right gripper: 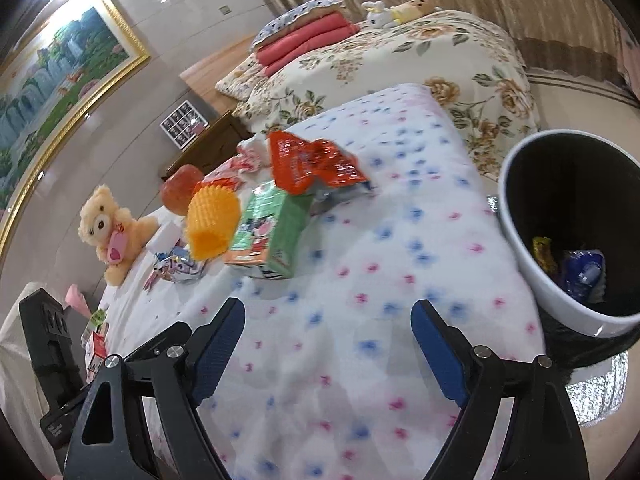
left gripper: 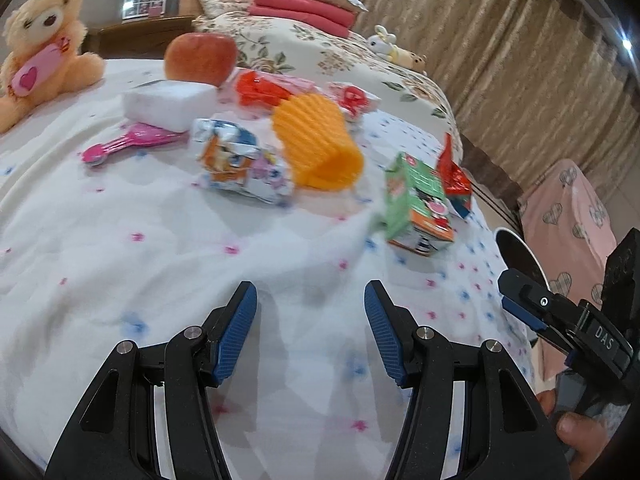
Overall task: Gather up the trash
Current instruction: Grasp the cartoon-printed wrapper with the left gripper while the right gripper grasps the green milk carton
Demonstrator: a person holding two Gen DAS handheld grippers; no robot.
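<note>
Trash lies on a white dotted blanket (left gripper: 120, 240). A green carton (left gripper: 416, 204) sits right of centre, also in the right wrist view (right gripper: 268, 236). A red wrapper (left gripper: 454, 176) lies behind it, seen too in the right view (right gripper: 312, 164). A crumpled foil packet (left gripper: 240, 160) lies mid-bed. A white bin (right gripper: 520, 248) with wrappers inside stands at the bed's right edge. My left gripper (left gripper: 310, 304) is open and empty above the blanket. My right gripper (right gripper: 328, 320) is open and empty, left of the bin; it shows at the left view's right edge (left gripper: 520, 300).
An orange ribbed cylinder (left gripper: 320, 144), a white block (left gripper: 168, 104), an apple (left gripper: 200, 58), a pink brush (left gripper: 128, 144) and a teddy bear (left gripper: 44, 40) sit on the blanket. Red items (left gripper: 260, 88) lie behind. Floral bedding (right gripper: 400, 64) and curtains lie beyond.
</note>
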